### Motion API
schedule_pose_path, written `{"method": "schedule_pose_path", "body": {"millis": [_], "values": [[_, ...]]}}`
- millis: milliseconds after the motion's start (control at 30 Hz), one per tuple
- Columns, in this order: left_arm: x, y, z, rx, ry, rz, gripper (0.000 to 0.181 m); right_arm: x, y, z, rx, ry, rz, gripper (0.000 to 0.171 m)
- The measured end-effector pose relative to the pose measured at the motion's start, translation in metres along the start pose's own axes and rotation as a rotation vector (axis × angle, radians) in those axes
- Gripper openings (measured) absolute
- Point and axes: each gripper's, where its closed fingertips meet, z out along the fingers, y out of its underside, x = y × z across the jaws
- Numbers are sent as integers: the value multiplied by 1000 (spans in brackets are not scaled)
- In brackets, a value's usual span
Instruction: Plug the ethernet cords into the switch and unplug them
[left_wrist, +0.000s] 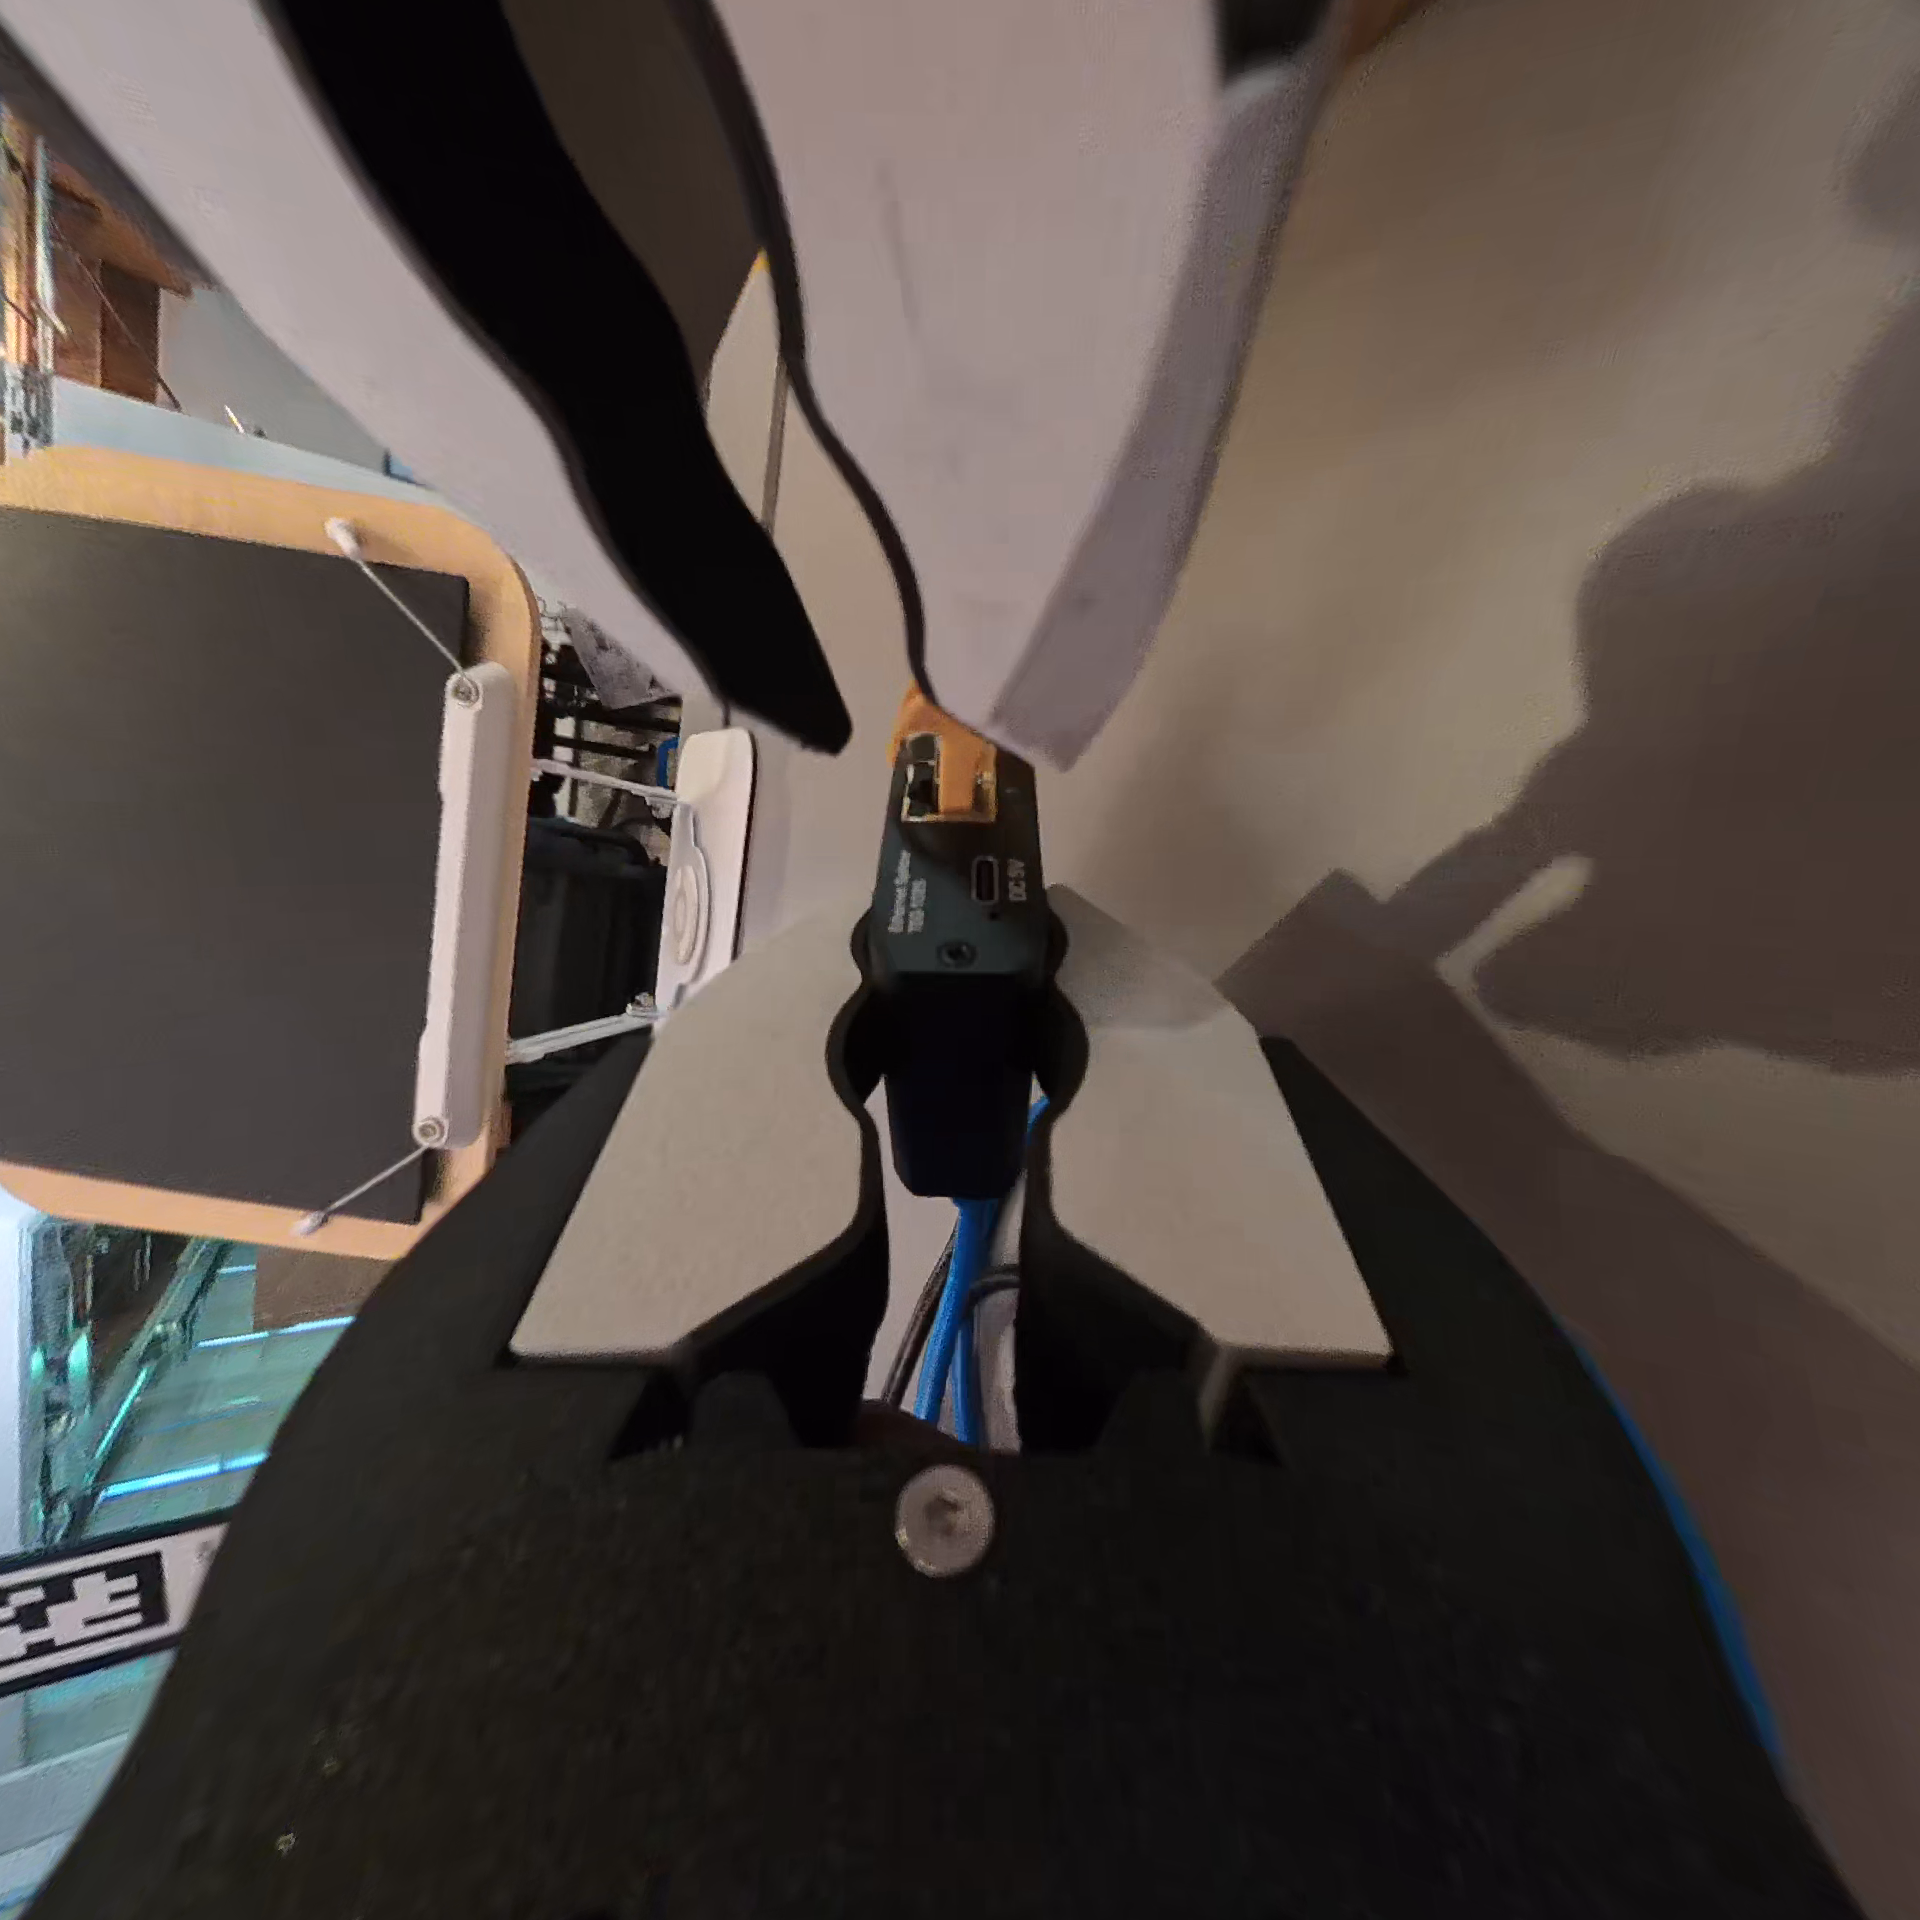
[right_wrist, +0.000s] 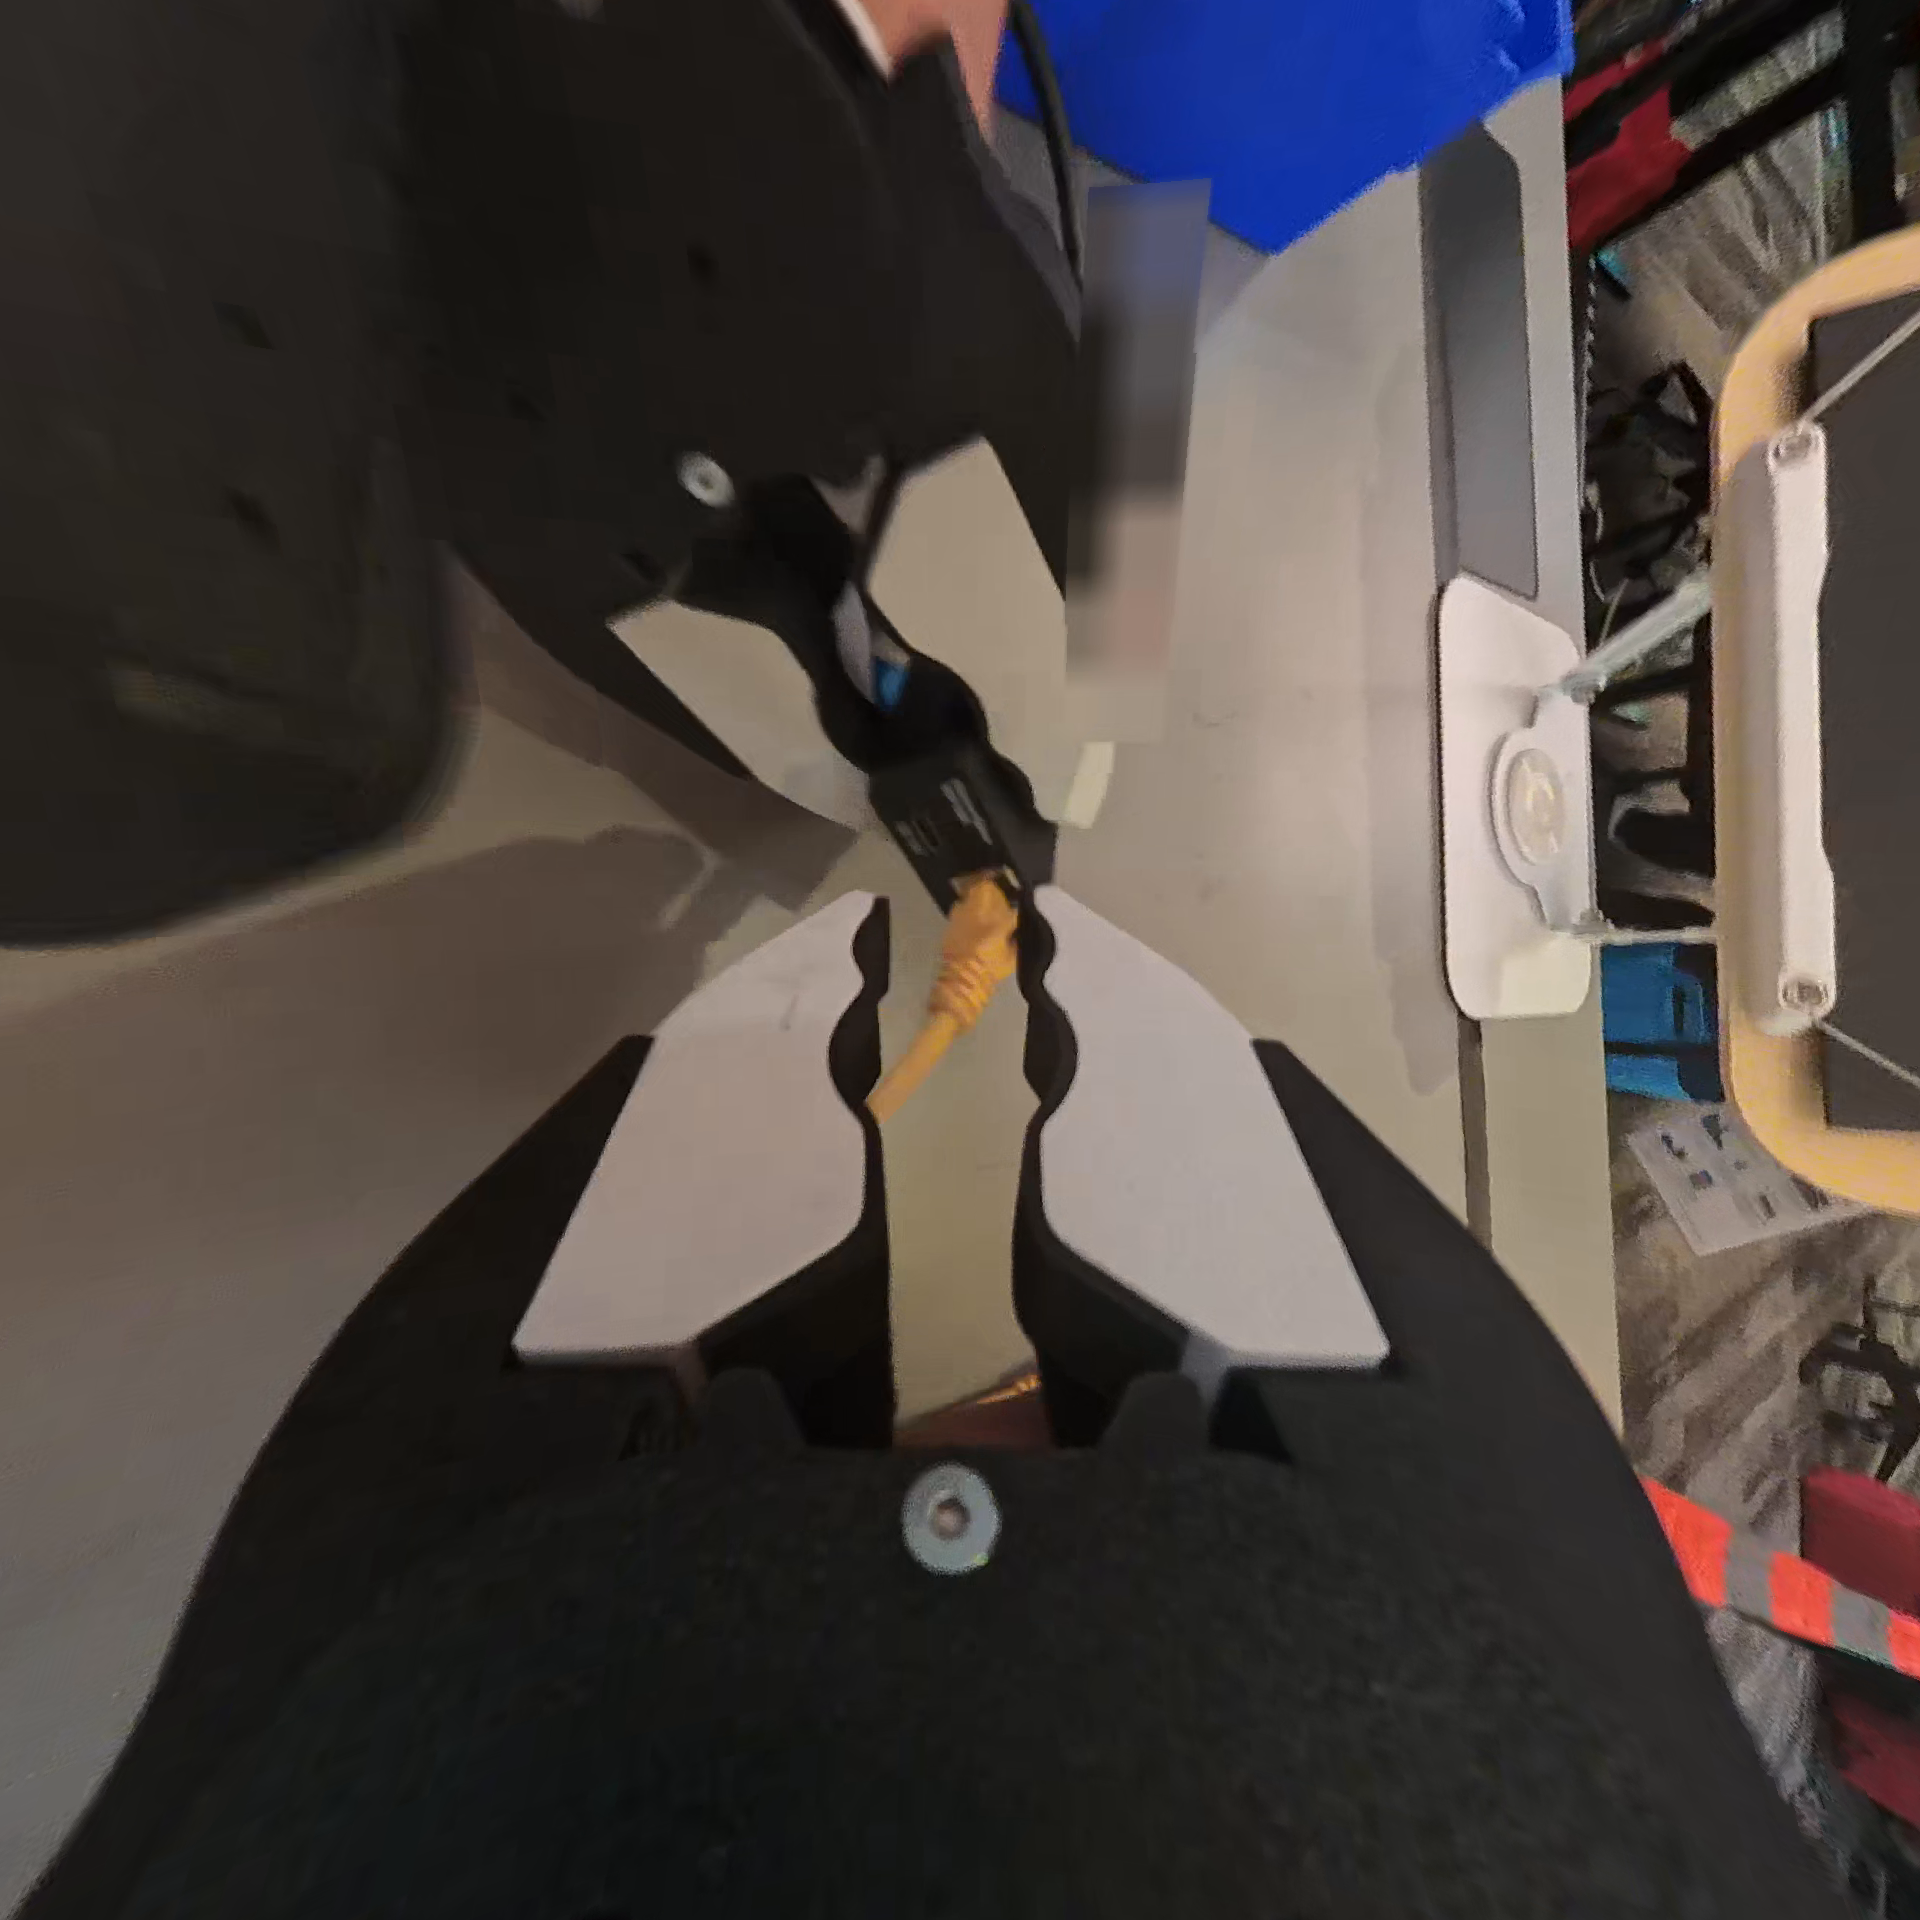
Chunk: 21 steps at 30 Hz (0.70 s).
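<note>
The left gripper (left_wrist: 956, 971) is clamped on the dark ethernet switch (left_wrist: 951, 914), blue cords (left_wrist: 966, 1309) trailing toward 6 o'clock. The right gripper (right_wrist: 956, 935) straddles the yellow ethernet plug (right_wrist: 977, 951) seated in the switch's port, jaws slightly apart, seemingly not pinching it. Tugging with the latch unpressed could jam the plug or twist the switch loose

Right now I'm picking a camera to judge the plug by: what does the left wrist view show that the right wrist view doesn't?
Only the left wrist view shows the switch's small side port and blue cords trailing from its rear, with the left gripper clamped on it. Only the right wrist view shows the yellow cord's boot and cable between the right gripper's fingers. Both show the yellow plug at the switch's port.
</note>
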Motion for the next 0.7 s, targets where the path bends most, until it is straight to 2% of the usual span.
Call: {"method": "schedule_pose_path", "body": {"millis": [33,133,200,300,700], "values": [[0,1,1,-5,-4,-9,25,-3,-3,0,7,0,-14,26],[-1,-2,-1,22,10,-42,25,3,13,9,-84,73,-89,30],[-2,-3,-2,32,11,-47,25,3,14,12,-70,92,-114,31],[0,-6,-3,50,5,-24,25,6,10,11,-28,140,-157,24],[0,-5,-2,40,-32,3,25,7,15,14,-68,125,-220,12]]}}
